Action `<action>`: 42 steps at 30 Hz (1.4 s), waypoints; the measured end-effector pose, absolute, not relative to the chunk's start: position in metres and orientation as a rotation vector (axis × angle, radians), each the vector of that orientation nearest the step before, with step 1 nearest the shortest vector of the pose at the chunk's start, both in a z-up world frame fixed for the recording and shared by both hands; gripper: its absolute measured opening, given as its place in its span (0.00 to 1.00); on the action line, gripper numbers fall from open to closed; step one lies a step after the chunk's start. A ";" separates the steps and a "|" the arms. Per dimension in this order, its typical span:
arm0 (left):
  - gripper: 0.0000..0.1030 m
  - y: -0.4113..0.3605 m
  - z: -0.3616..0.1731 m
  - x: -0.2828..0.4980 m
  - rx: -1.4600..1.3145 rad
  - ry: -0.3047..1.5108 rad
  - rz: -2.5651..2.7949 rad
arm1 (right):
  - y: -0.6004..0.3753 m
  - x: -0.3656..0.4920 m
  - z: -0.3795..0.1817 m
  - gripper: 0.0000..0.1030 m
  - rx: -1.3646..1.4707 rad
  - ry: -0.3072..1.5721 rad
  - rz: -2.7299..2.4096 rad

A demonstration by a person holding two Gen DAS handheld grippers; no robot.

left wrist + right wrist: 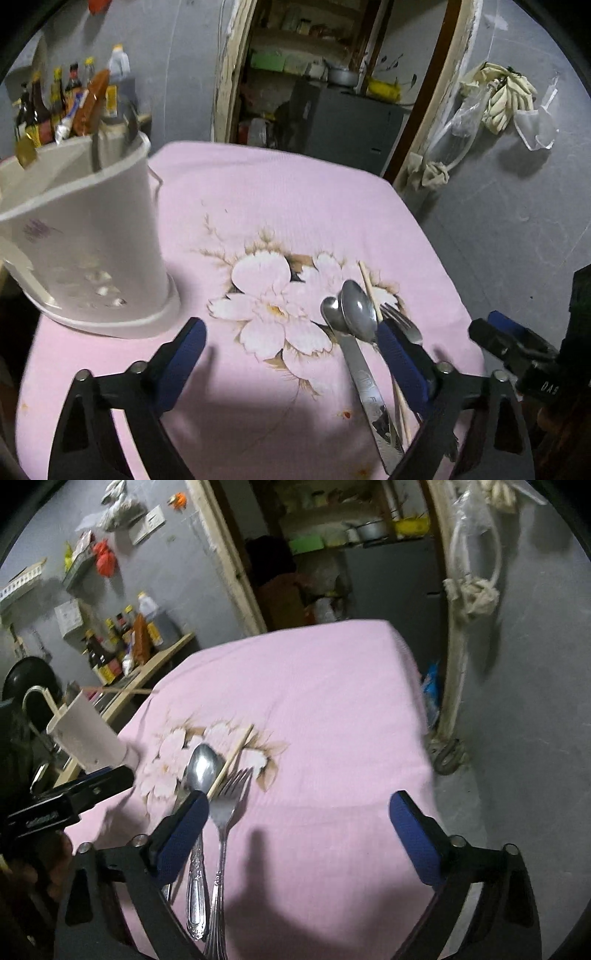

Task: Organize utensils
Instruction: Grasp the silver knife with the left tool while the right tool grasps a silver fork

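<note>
Both grippers, left gripper [291, 363] and right gripper [299, 834], are hovering with fingers spread; approaching the shiny steel fork [225, 805] squarely by its handle seems wisest, then dropping it into the white plastic utensil holder [92, 251].

Right gripper [299, 830] spread wide above pink tablecloth [332, 701], spoon [201, 764], chopstick [236, 753], fork [225, 812] beside its left finger

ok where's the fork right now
The fork lies flat on the pink tablecloth, rightmost in the utensil pile, beside the big spoon, with a chopstick crossing its tines.
</note>
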State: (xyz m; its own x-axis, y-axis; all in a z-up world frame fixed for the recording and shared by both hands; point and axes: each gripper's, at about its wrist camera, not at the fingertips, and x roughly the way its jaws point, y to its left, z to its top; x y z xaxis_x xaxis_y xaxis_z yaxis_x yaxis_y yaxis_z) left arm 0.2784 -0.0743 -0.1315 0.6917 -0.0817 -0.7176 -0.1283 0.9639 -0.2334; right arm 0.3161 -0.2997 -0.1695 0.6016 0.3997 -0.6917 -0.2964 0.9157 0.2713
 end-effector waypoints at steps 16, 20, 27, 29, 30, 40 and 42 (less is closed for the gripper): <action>0.42 -0.075 -0.161 0.303 -0.343 0.877 -0.075 | -0.254 0.333 -0.187 0.44 0.086 0.925 0.592; 0.32 -0.080 -0.162 0.309 -0.345 0.894 -0.120 | -0.251 0.332 -0.188 0.27 0.065 0.937 0.602; 0.26 -0.092 -0.162 0.314 -0.314 0.915 -0.172 | -0.264 0.330 -0.183 0.12 0.043 0.923 0.566; 0.20 -0.093 -0.164 0.316 -0.318 0.927 -0.196 | -0.269 0.331 -0.182 0.12 0.047 0.920 0.552; 0.19 -0.094 -0.165 0.318 -0.319 0.935 -0.210 | -0.270 0.331 -0.182 0.12 0.048 0.919 0.549; 0.19 -0.109 -0.166 0.331 -0.244 0.950 -0.242 | -0.286 0.336 -0.182 0.12 0.067 0.929 0.501; 0.19 -0.112 -0.163 0.330 -0.218 0.957 -0.241 | -0.286 0.337 -0.184 0.12 0.083 0.938 0.501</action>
